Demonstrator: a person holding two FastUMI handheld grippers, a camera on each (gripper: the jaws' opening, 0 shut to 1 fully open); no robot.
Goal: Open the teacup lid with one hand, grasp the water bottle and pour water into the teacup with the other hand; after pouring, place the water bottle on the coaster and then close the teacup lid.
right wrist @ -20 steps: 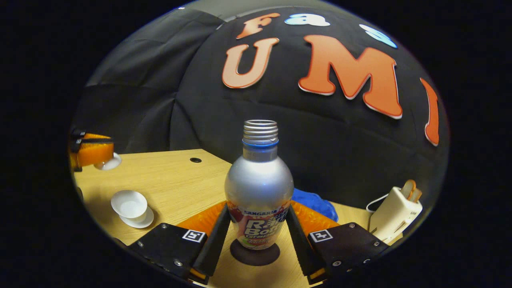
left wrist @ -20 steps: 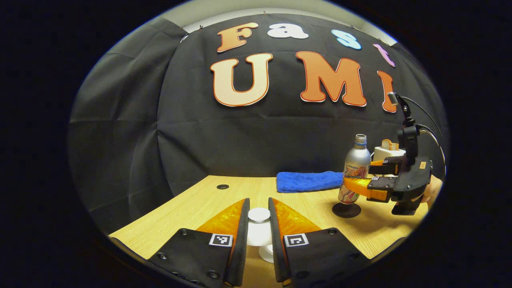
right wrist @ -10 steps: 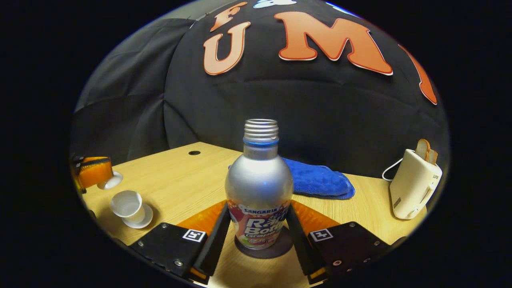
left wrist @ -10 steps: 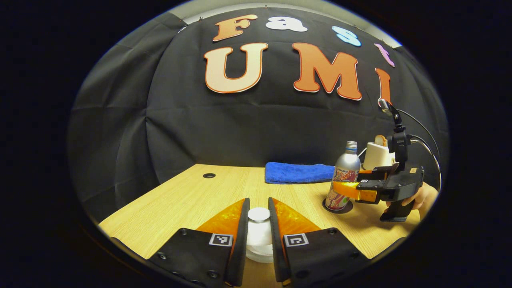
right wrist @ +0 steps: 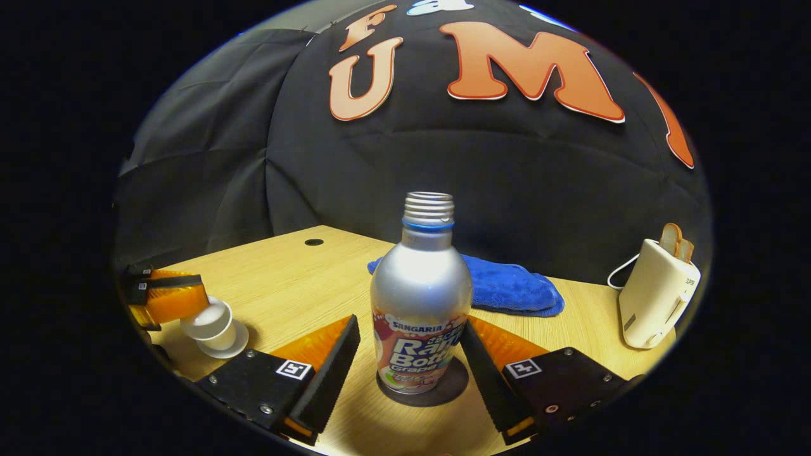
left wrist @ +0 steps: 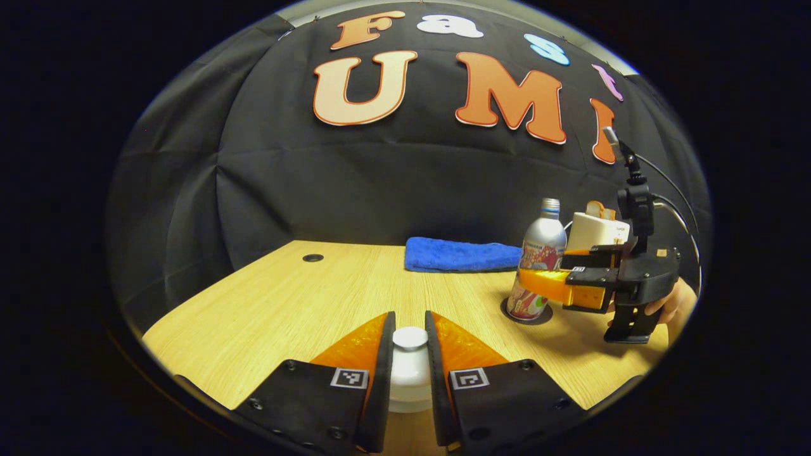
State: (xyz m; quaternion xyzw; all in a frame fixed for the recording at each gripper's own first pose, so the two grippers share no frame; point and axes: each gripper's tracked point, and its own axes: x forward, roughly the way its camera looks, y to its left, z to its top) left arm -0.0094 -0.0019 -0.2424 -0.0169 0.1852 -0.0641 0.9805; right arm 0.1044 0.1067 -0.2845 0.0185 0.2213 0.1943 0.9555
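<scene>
A silver water bottle (right wrist: 421,278) with no cap stands upright on a dark round coaster (right wrist: 453,383). My right gripper (right wrist: 410,326) is open, its fingers on either side of the bottle's lower body with a gap on the left. In the left gripper view the bottle (left wrist: 545,240), the coaster (left wrist: 546,312) and the right gripper (left wrist: 542,269) sit at the right. My left gripper (left wrist: 409,323) is shut on the knob of the white lid (left wrist: 410,337), right over the white teacup (left wrist: 408,386). In the right gripper view the left gripper (right wrist: 168,297) holds the lid (right wrist: 206,315) against the teacup (right wrist: 218,337), slightly tilted.
A folded blue towel (left wrist: 459,254) lies at the back of the wooden table (left wrist: 285,304). A cream toaster (right wrist: 656,301) with toast stands at the right. A cable hole (left wrist: 312,258) is at the back left. A hand (left wrist: 675,304) holds the right gripper.
The bottle came down onto the coaster and the right gripper's fingers spread apart from it. The left gripper lowered the lid from above the table onto the teacup.
</scene>
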